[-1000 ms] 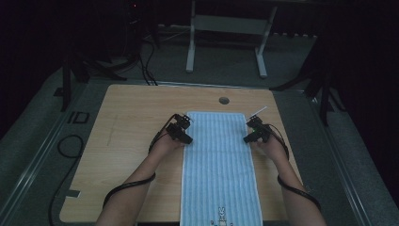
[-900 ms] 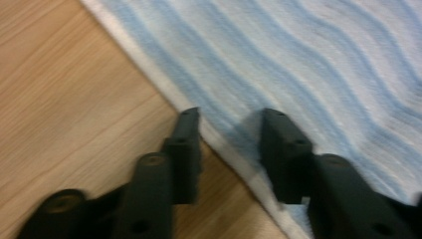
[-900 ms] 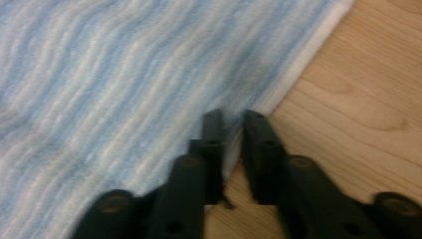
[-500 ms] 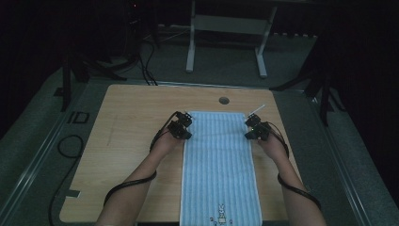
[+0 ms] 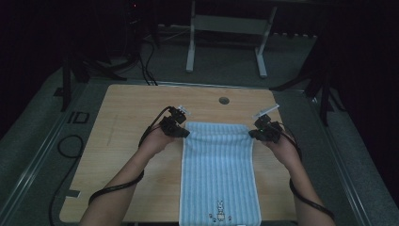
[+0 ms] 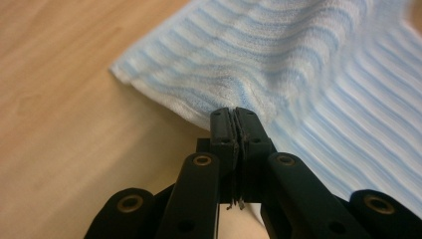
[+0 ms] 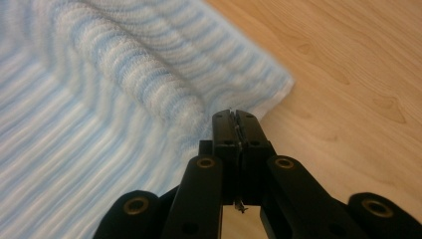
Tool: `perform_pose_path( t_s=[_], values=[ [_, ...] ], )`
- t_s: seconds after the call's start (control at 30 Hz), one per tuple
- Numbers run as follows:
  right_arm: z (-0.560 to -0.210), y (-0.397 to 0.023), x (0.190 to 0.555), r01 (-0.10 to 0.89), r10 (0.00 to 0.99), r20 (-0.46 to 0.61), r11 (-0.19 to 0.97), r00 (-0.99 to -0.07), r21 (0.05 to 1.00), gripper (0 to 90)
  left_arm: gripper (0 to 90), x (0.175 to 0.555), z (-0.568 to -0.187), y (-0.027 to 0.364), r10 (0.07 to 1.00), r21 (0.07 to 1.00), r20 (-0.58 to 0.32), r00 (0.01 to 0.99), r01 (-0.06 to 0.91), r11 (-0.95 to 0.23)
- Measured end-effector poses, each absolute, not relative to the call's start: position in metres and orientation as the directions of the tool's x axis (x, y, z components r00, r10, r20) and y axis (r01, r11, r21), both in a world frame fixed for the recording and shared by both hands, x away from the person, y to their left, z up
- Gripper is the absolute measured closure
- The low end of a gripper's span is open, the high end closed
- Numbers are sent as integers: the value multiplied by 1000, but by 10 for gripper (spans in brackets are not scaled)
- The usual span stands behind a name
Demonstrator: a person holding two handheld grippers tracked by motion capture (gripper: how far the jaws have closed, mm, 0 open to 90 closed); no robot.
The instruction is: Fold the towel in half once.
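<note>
A light blue striped towel (image 5: 219, 169) with a small rabbit print at its near end lies lengthwise on the wooden table (image 5: 122, 117). My left gripper (image 5: 181, 132) is shut on the towel's far left corner, the cloth (image 6: 259, 64) pinched between its jaws (image 6: 234, 113) and lifted off the wood. My right gripper (image 5: 254, 133) is shut on the far right corner, where the towel (image 7: 134, 74) bunches into a fold in front of the gripper tips (image 7: 235, 115). The far edge hangs slightly raised between the two grippers. A forearm comes in from the bottom edge behind each gripper.
A round cable hole (image 5: 224, 100) sits in the table near its far edge. Beyond the table stands a pale metal frame (image 5: 226, 33) on a dark floor. Black cables (image 5: 66, 146) lie along the table's left side.
Both grippers closed on the towel's far corners and rose, pulling the far edge up off the table. The towel's far end now shows folds.
</note>
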State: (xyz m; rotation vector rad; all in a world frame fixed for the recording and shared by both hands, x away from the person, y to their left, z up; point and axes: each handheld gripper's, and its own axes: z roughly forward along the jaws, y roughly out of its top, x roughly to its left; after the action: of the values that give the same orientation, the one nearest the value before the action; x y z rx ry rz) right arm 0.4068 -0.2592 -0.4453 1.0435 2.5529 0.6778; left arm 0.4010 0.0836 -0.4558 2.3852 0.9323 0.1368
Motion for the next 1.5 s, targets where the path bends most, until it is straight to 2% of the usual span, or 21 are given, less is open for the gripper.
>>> perform_pose_path(
  t_s=[0.1,0.2,0.37,0.53,0.6,0.63,0.7,0.77,0.8,0.87,1.03,1.2,1.5],
  values=[
    [-443,-263,388,558,707,-95,627,-701,544,888,872,384,-454,86,621,548,-113,775,570,-612],
    [-444,-268,349,532,687,-84,629,-722,567,888,870,349,-458,88,576,548,-114,810,535,-643],
    [-462,-264,310,518,654,-85,666,-752,536,887,868,315,-475,90,547,534,-136,826,526,-662],
    [-487,-265,291,553,650,-23,665,-760,502,885,841,295,-500,95,536,503,-196,821,554,-664],
    [-495,-268,289,568,647,-8,676,-763,469,857,752,290,-504,98,549,496,-176,817,555,-668],
    [-495,-270,288,573,658,-13,665,-753,479,837,689,290,-504,98,549,496,-176,817,555,-668],
    [-491,-274,289,585,675,4,636,-738,504,795,640,285,-498,102,571,527,-140,809,549,-649],
    [-485,-275,289,578,679,7,619,-734,531,709,637,283,-492,99,566,558,-129,814,531,-637],
    [-482,-274,289,580,683,16,608,-730,542,695,637,282,-489,97,565,574,-128,815,525,-628],
    [-480,-270,289,575,685,12,602,-729,554,692,637,282,-489,90,549,586,-144,824,518,-624],
    [-501,-256,295,581,660,21,646,-751,496,690,638,288,-502,76,538,557,-148,830,519,-648],
    [-523,-248,308,597,657,22,670,-754,442,689,637,303,-525,61,538,482,-128,833,526,-701],
    [-524,-239,344,599,667,3,667,-745,444,686,640,341,-528,65,574,480,-131,808,558,-676]
  ],
)
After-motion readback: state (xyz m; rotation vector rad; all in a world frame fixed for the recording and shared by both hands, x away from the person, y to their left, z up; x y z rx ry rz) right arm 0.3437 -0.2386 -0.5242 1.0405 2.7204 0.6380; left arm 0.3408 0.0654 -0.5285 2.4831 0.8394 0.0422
